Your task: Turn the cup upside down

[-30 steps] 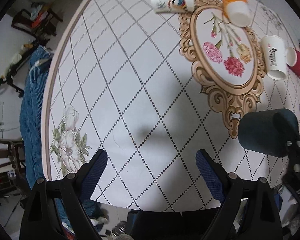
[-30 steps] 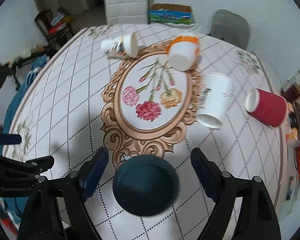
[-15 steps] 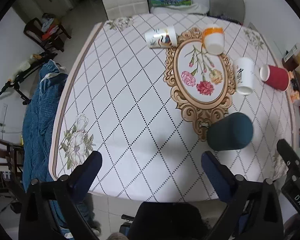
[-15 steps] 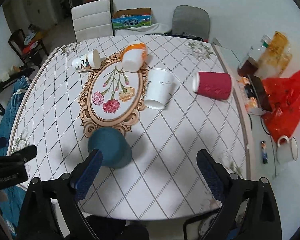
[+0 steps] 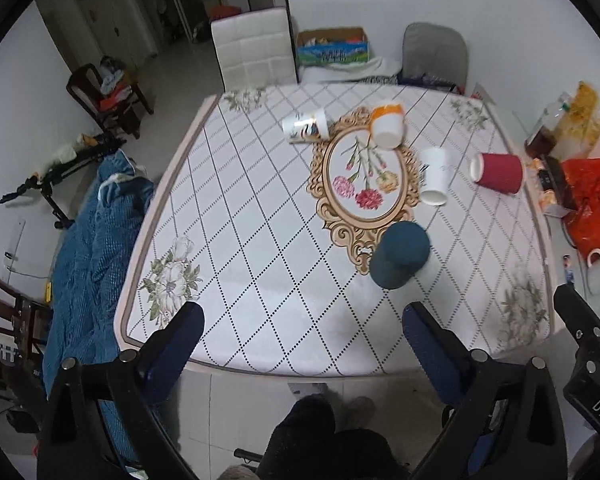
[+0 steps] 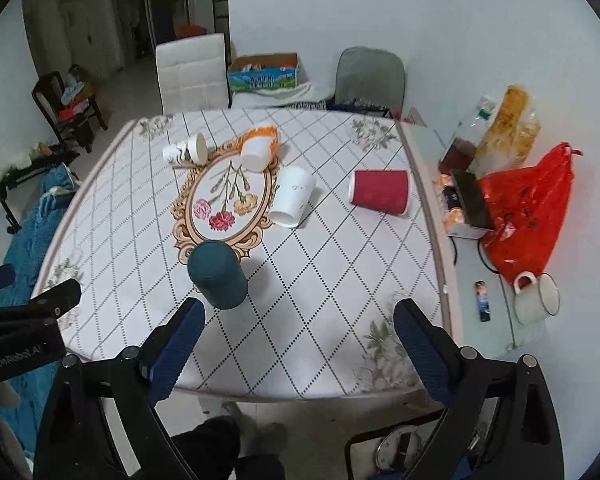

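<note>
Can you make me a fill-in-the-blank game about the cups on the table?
1. The dark teal cup stands ____ down.
2. The red cup lies on its ____.
3. The orange-rimmed cup rests near the top of the flowery ____ frame print.
4. Both grippers are ____.

Missing words: upside; side; oval; open

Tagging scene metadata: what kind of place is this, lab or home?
Most likely a home dining room: a table with a floral tablecloth, dining chairs such as the white chair at its far side, and a red plastic bag and white mug on the side surface.
</note>
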Demonstrator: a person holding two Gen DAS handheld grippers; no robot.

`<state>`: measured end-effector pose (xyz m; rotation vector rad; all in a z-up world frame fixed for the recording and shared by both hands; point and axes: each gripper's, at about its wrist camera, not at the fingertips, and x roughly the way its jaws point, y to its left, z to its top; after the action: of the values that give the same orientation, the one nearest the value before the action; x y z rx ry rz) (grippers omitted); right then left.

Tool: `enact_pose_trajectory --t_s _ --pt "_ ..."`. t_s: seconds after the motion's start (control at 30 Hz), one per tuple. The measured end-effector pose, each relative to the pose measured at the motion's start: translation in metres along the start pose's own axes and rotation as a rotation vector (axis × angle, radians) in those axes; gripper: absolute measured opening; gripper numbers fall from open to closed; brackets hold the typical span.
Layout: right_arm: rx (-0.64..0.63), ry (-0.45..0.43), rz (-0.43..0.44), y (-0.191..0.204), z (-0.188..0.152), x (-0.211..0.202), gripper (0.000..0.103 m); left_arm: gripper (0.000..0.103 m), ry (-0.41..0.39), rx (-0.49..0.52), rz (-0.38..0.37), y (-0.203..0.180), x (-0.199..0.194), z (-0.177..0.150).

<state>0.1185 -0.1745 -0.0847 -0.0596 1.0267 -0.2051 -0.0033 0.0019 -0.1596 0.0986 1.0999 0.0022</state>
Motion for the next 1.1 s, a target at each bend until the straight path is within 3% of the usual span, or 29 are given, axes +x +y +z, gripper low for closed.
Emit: enact_pose_trajectory --t_s 0.63,1.1 --pt "-0.004 -0.183 0.070 -0.002 -0.041 -0.182 0.100 0.101 -0.195 -0.032 -0.013 0.028 -0.145 -0.050" --pt "-0.008 -0.220 0.090 -0.006 -0.046 -0.232 0.100 0.101 -0.205 -0.044 -0.034 0.029 -0.179 -0.070"
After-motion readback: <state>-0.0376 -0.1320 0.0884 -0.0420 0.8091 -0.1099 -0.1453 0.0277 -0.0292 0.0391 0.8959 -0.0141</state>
